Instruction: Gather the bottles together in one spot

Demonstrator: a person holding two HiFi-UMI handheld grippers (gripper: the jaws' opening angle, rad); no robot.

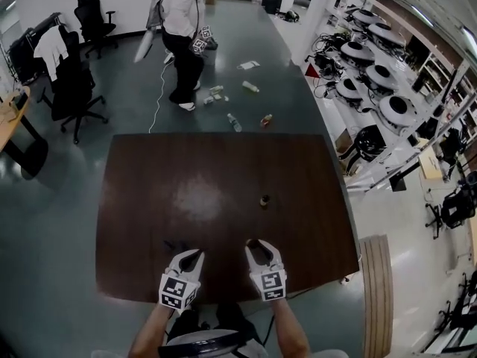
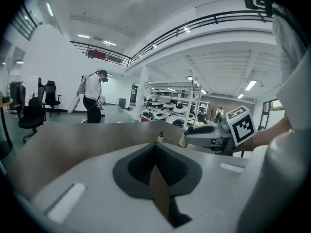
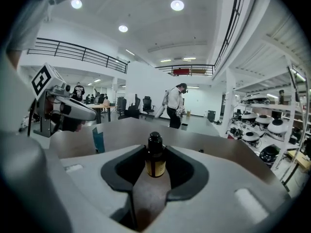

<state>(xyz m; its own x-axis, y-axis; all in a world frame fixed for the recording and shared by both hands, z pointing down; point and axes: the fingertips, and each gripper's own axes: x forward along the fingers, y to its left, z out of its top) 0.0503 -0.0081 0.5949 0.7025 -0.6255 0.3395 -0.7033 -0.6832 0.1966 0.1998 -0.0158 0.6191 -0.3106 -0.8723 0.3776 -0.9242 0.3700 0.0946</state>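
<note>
Head view: my left gripper (image 1: pixel 195 253) and my right gripper (image 1: pixel 256 244) hang side by side over the near edge of the dark table (image 1: pixel 149 200). A small bottle (image 1: pixel 264 200) stands upright on the tabletop at 12 o'clock from my right gripper, apart from it. Past the table's far edge, at 12 o'clock, loose bottles (image 1: pixel 234 122) lie scattered on the floor. A person (image 1: pixel 182 28) stands beyond them at 11 o'clock.

Left gripper view: my left jaws are closed tip to tip, with only a thin wedge of tabletop showing behind the pads and nothing between them. The small bottle (image 2: pixel 160 137) shows just past the tips at 12 o'clock. My right gripper reaches in from 3 o'clock.

Right gripper view: my right jaws stand partly apart and are closed on an amber bottle (image 3: pixel 155 161) with a black cap. It is upright, with a pad against each side. My left gripper (image 3: pixel 90 114) shows at 10 o'clock.
</note>
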